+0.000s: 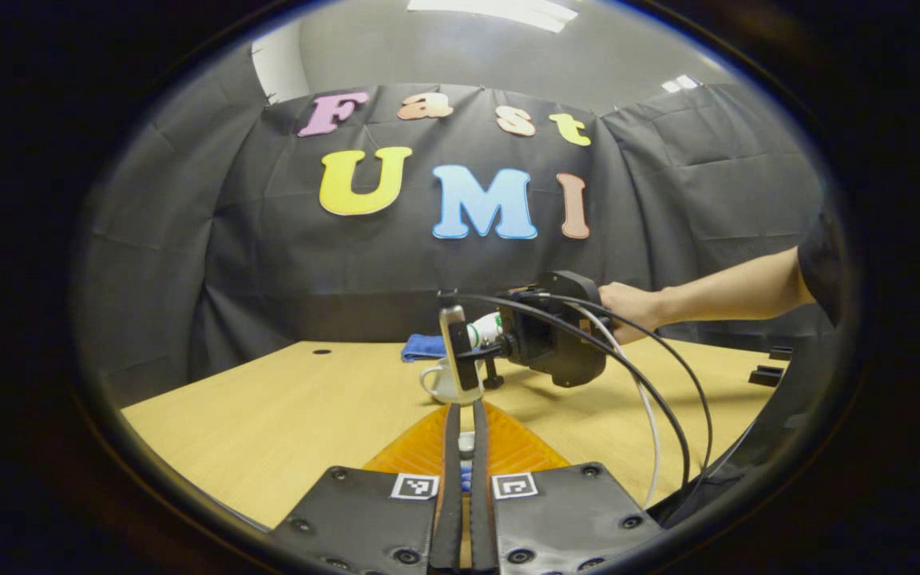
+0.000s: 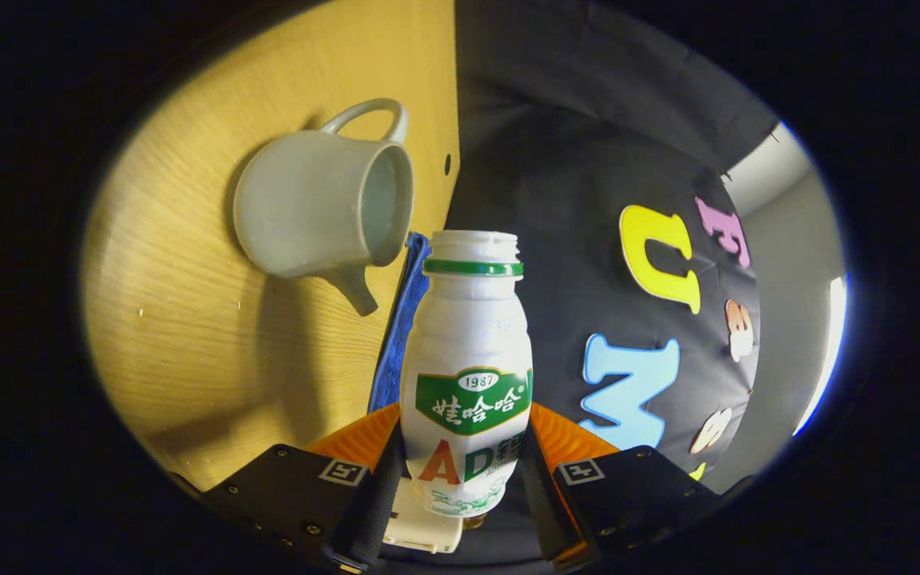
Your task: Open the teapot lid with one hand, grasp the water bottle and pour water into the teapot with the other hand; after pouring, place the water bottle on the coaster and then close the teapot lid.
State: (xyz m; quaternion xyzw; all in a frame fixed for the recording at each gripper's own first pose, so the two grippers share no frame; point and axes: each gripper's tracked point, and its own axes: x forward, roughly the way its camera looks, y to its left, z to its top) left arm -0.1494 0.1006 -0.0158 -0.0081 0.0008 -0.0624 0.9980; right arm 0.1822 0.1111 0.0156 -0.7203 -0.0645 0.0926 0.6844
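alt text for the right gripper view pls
The right gripper clamps an uncapped white bottle, turned sideways with its mouth toward a lidless white teapot on the wooden table. A blue cloth lies behind.

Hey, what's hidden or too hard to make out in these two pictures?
- Teapot lid: in the left gripper view, a small pale piece sits between the left hand-held gripper fingers, mostly hidden by them.
- Water level in the teapot: right gripper view, inside shaded.
- Blue cloth: right gripper view, partly behind the water bottle.
- Bottle base: covered by the right hand-held gripper.
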